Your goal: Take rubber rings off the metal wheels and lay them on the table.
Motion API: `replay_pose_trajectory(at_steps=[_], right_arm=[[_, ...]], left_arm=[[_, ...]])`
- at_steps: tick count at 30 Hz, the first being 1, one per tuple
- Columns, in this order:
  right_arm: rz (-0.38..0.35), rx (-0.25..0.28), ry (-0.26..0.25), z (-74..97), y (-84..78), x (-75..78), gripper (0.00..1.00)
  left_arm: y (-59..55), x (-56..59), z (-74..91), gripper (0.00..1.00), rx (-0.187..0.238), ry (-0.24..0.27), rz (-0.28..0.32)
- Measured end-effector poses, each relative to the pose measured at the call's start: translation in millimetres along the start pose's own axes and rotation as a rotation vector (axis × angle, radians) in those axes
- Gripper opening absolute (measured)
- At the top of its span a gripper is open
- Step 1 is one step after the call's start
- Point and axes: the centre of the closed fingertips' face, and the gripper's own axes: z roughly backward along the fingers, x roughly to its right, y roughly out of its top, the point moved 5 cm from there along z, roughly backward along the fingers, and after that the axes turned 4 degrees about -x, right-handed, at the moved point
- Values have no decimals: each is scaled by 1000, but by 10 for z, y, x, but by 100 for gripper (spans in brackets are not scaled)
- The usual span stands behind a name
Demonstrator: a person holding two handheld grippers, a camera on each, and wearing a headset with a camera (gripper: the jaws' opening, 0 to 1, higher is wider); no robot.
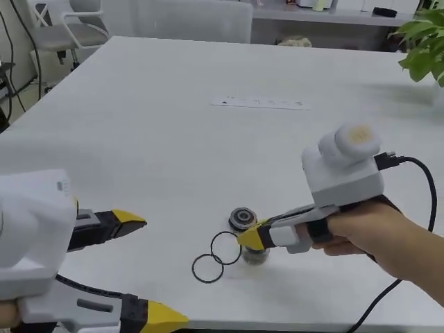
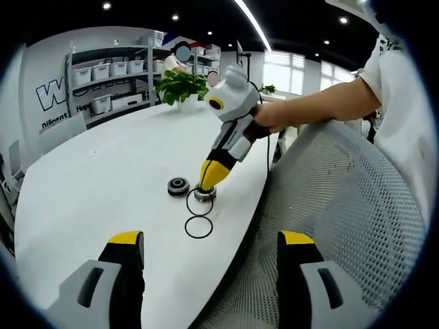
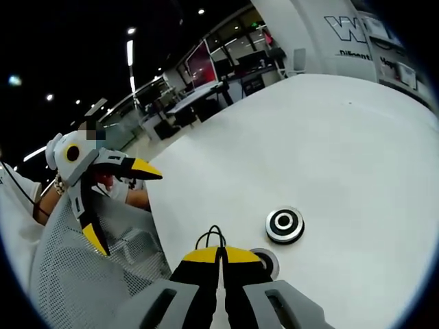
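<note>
Head view: two rubber rings [image 1: 208, 268] lie side by side on the white table [image 1: 173, 125]. One metal wheel [image 1: 243, 218] sits just behind them. A second wheel [image 1: 258, 258] sits under the tip of the right gripper [image 1: 251, 237], which a hand [image 1: 368, 232] holds. A plant [image 1: 423, 48] stands far off.

Left gripper view: the left gripper [image 2: 211, 240] has its jaws wide apart, with nothing in them. A mesh chair [image 2: 329, 199] covers the right side.

Right gripper view: the jaws are squeezed together and hide part of the second wheel. A ring loop [image 3: 209, 236] pokes out behind them. I cannot tell if it is pinched.

R gripper [image 3: 221, 256] jaws together, black ring [image 3: 210, 237] pinched at tips. Wheel [image 3: 267, 262] touching right tip, 2nd wheel [image 3: 285, 225] near. L gripper [image 3: 122, 205] jaws apart.
</note>
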Motion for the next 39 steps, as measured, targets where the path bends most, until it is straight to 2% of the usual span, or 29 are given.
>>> replay_pose_trajectory(at_steps=[4, 9, 12, 16, 27, 33, 39], right_arm=[[10, -24, 8, -42, -52, -8, 0], [14, -28, 28, -107, -58, -67, 0], [46, -43, 11, -133, -67, -71, 0], [96, -48, -41, -131, -52, -40, 0], [225, -99, -136, -161, -81, 24, 0], [225, -96, -143, -151, -76, 54, 0], [216, -80, -156, -119, -54, 77, 0]], left_arm=[[1, -8, -3, 77, -1, 4, -2], [-15, -14, -9, 77, -17, 7, -11], [-24, -20, -15, 77, -25, 7, -13], [-40, -26, -22, 76, -41, 9, -25], [-24, -33, -18, 76, -27, 9, -16], [-7, -42, -1, 75, -6, 18, -3], [-10, -44, 4, 75, -6, 22, -1]])
